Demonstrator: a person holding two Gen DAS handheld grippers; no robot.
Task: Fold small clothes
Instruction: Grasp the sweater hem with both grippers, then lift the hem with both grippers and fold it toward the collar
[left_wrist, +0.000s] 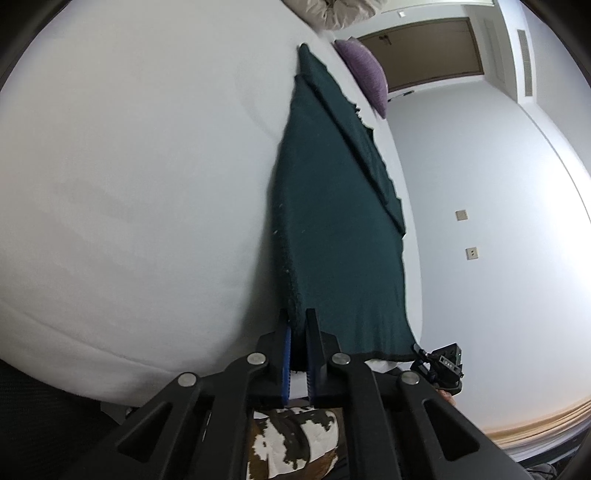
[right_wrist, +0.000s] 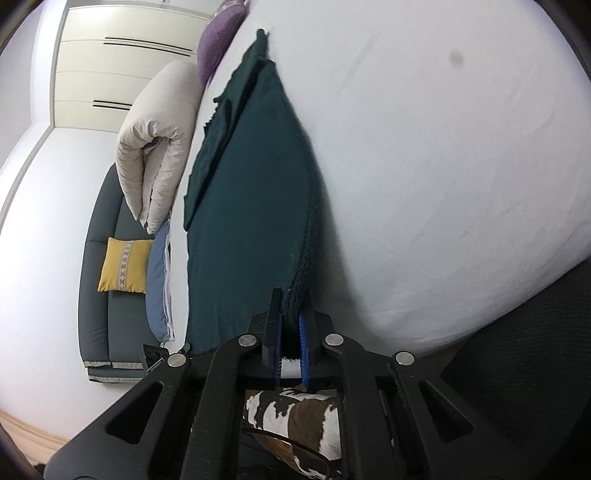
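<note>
Both-handed, the left gripper (left_wrist: 298, 325) pinches one near corner of the dark green knit cloth (left_wrist: 332, 229); the right gripper (right_wrist: 292, 314) pinches the other; cloth lies on white bedsheet (left_wrist: 129, 184).

Cloth (left_wrist: 332, 221) dark teal. Bed (left_wrist: 129, 184) white. Gripper frames black, pads (left_wrist: 286, 354) blue, both left (left_wrist: 298, 325) and right (right_wrist: 293, 306). Cushion (left_wrist: 365, 74) purple. Duvet (right_wrist: 155, 147) cream. Sofa (right_wrist: 99, 295) grey; pillow (right_wrist: 123, 264) mustard yellow with pale patterned stripe. Cowhide (right_wrist: 295, 413) brown and white patches. Door (left_wrist: 424, 51) brown. Walls pale.
</note>
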